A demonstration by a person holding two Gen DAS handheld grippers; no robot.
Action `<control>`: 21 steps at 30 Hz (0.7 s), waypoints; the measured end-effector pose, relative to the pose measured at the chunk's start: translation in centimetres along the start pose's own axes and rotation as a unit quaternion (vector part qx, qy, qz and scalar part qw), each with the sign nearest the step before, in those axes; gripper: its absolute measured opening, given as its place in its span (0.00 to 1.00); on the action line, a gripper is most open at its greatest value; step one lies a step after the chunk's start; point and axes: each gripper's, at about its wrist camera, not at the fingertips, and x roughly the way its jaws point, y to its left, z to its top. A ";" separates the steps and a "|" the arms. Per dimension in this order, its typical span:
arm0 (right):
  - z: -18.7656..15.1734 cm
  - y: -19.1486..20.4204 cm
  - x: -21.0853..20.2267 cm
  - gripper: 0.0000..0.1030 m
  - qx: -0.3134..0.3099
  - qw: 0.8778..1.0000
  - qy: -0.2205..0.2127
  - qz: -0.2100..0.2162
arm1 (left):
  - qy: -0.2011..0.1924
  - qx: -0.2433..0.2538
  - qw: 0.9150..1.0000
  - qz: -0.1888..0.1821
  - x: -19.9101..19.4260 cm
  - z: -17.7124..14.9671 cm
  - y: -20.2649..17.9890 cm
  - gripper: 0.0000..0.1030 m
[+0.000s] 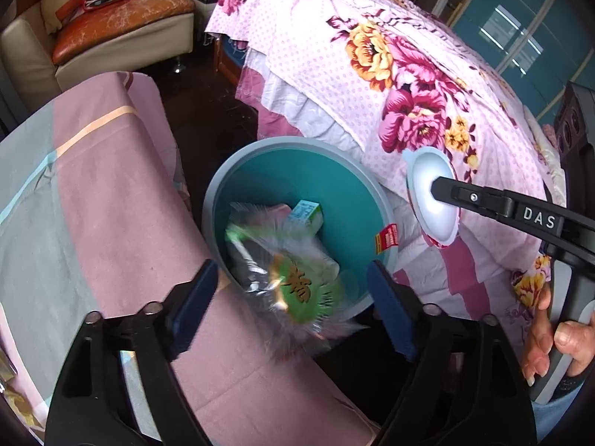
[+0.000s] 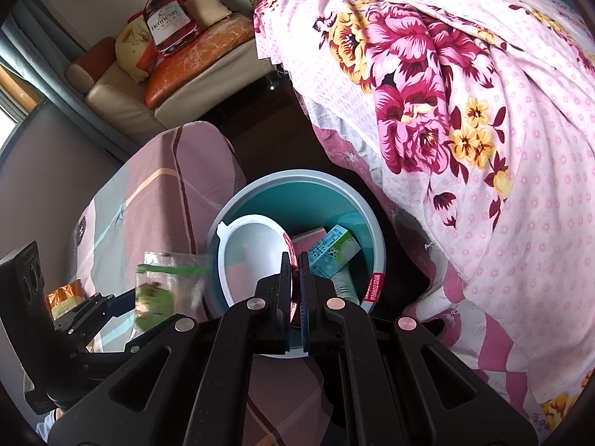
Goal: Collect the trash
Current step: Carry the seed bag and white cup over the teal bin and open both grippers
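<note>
A teal trash bin (image 1: 334,186) with a grey rim stands on the floor between two beds; it also shows in the right wrist view (image 2: 375,238). Inside lie a green-white carton (image 1: 306,215) and other wrappers. My left gripper (image 1: 297,297) is open; a clear snack bag with a green label (image 1: 297,286) is blurred between its fingers, over the bin's near edge. In the right wrist view the bag (image 2: 160,290) sits at the left gripper's tips. My right gripper (image 2: 295,271) is shut on a white round lid (image 2: 253,252), held over the bin; the lid also shows in the left wrist view (image 1: 431,193).
A bed with pink striped cover (image 1: 93,204) lies left of the bin. A bed with floral pink sheet (image 1: 390,74) lies to the right. A sofa with cushions (image 1: 111,18) stands at the back. A red label (image 1: 386,238) hangs on the bin's rim.
</note>
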 end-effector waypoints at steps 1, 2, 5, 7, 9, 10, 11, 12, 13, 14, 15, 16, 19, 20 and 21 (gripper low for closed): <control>0.0 0.1 0.1 0.04 0.000 1.000 0.001 -0.001 | 0.000 -0.004 1.000 0.000 0.0 0.0 0.2 0.84; 0.0 0.1 0.2 0.04 -0.001 1.000 0.002 -0.001 | 0.001 -0.006 1.000 -0.001 0.0 -0.1 0.3 0.84; 0.0 0.5 0.3 0.04 -0.003 1.000 0.004 -0.002 | 0.004 -0.012 1.000 -0.002 0.0 -0.4 0.7 0.85; 0.0 0.7 0.4 0.04 -0.005 1.000 0.005 -0.002 | 0.005 -0.013 1.000 0.002 -0.1 -0.7 0.9 0.86; 0.0 0.9 0.5 0.04 -0.007 1.000 0.006 -0.002 | 0.006 -0.014 1.000 0.005 -0.2 -0.9 1.1 0.88; 0.0 1.0 0.5 0.04 -0.008 1.000 0.006 -0.003 | 0.007 -0.016 1.000 0.006 -0.2 -1.1 1.2 0.89; 0.1 1.1 0.5 0.04 -0.009 1.000 0.006 -0.004 | 0.008 -0.017 1.000 0.006 -0.2 -1.2 1.4 0.89; 0.1 1.2 0.6 0.04 -0.010 1.000 0.007 -0.004 | 0.011 -0.020 1.000 0.006 -0.1 -1.4 1.6 0.90; 0.0 1.4 0.6 0.04 -0.011 1.000 0.008 -0.005 | 0.012 -0.021 1.000 0.006 -0.1 -1.6 1.7 0.90; 0.0 1.5 0.7 0.04 -0.012 1.000 0.008 -0.005 | 0.014 -0.023 1.000 0.007 -0.1 -1.8 1.9 0.90; 0.0 1.6 0.7 0.04 -0.013 1.000 0.009 -0.006 | 0.016 -0.024 1.000 0.008 0.0 -2.0 2.0 0.90; 0.0 1.7 0.8 0.04 -0.014 1.000 0.011 -0.007 | 0.017 -0.025 1.000 0.008 0.0 -2.1 2.1 0.90; 0.0 2.1 1.3 0.04 -0.017 1.000 0.018 -0.009 | 0.021 -0.030 0.999 0.007 0.1 -2.4 2.6 0.90; 0.0 2.2 1.5 0.04 -0.018 1.000 0.020 -0.009 | 0.021 -0.031 0.999 0.006 0.1 -2.5 2.7 0.90; 0.0 2.5 1.7 0.05 -0.020 0.999 0.024 -0.010 | 0.020 -0.032 0.999 0.006 0.0 -2.5 2.9 0.90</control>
